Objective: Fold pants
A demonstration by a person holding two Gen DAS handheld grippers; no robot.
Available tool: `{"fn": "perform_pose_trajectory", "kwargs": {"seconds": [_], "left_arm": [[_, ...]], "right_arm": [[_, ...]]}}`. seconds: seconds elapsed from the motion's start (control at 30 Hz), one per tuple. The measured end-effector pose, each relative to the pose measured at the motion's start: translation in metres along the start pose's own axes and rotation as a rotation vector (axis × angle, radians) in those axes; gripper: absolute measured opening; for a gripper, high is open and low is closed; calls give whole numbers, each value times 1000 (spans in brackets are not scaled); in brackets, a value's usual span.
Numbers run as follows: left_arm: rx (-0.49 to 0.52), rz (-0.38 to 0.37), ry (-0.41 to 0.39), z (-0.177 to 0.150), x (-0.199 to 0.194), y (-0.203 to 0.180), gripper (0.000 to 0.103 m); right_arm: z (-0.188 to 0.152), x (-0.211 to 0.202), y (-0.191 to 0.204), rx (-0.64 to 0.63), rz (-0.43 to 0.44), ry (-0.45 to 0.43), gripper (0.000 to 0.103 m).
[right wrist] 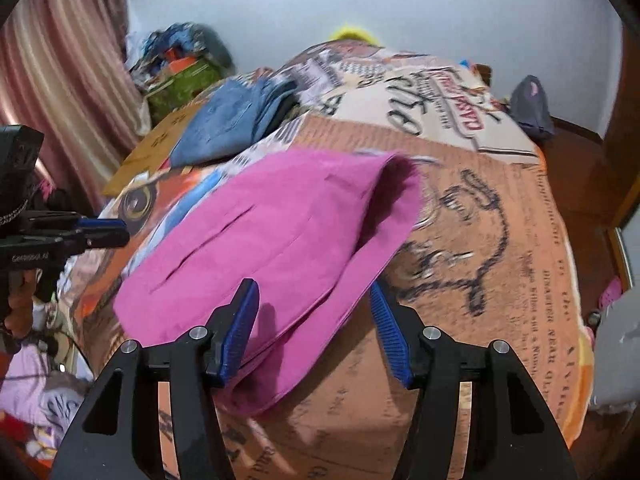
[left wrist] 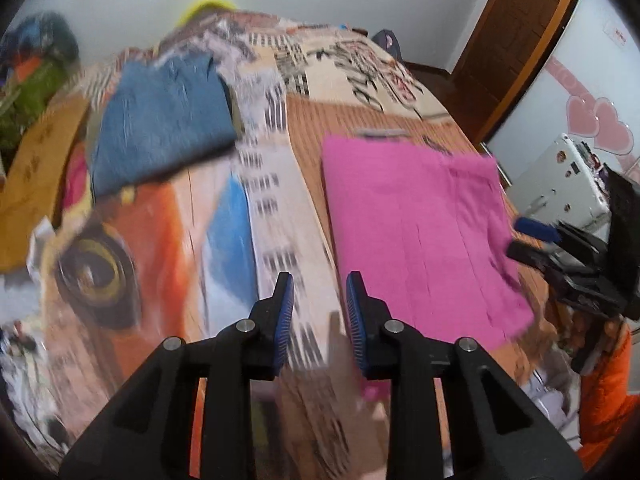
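Observation:
The pink pants lie folded flat on the printed bedspread. In the right wrist view the pants fill the middle, their near corner between my fingers. My left gripper is open and empty above the bedspread, left of the pants. My right gripper is open, its jaws on either side of the pants' near edge, not closed on it. The right gripper also shows at the right edge of the left wrist view, and the left gripper at the left edge of the right wrist view.
A folded blue denim garment lies at the far left of the bed, also in the right wrist view. A brown cardboard box and a clutter pile sit beyond it. A wooden door and white appliance stand right.

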State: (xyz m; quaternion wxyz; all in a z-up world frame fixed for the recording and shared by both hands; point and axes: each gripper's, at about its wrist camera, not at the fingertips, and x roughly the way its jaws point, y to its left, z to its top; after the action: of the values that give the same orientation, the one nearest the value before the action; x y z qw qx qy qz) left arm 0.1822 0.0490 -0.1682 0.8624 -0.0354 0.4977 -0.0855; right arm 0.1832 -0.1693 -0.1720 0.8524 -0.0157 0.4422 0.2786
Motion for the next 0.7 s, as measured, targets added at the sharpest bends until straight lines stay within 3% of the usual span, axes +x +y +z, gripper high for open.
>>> {"fn": "perform_pose_trajectory", "kwargs": {"seconds": [0.17, 0.37, 0.43, 0.57, 0.7], "left_arm": [[69, 37, -11, 60, 38, 1, 39], [130, -47, 66, 116, 108, -14, 43], [174, -48, 114, 122, 132, -24, 45], [289, 59, 218, 111, 176, -35, 45], [300, 69, 167, 96, 167, -24, 46]], "right_arm": [[-2, -12, -1, 27, 9, -15, 54], [-22, 4, 9, 40, 30, 51, 54], [-29, 12, 10, 49, 19, 53, 54], [-28, 14, -3, 82, 32, 62, 59], [-23, 20, -8, 30, 3, 79, 63]]}}
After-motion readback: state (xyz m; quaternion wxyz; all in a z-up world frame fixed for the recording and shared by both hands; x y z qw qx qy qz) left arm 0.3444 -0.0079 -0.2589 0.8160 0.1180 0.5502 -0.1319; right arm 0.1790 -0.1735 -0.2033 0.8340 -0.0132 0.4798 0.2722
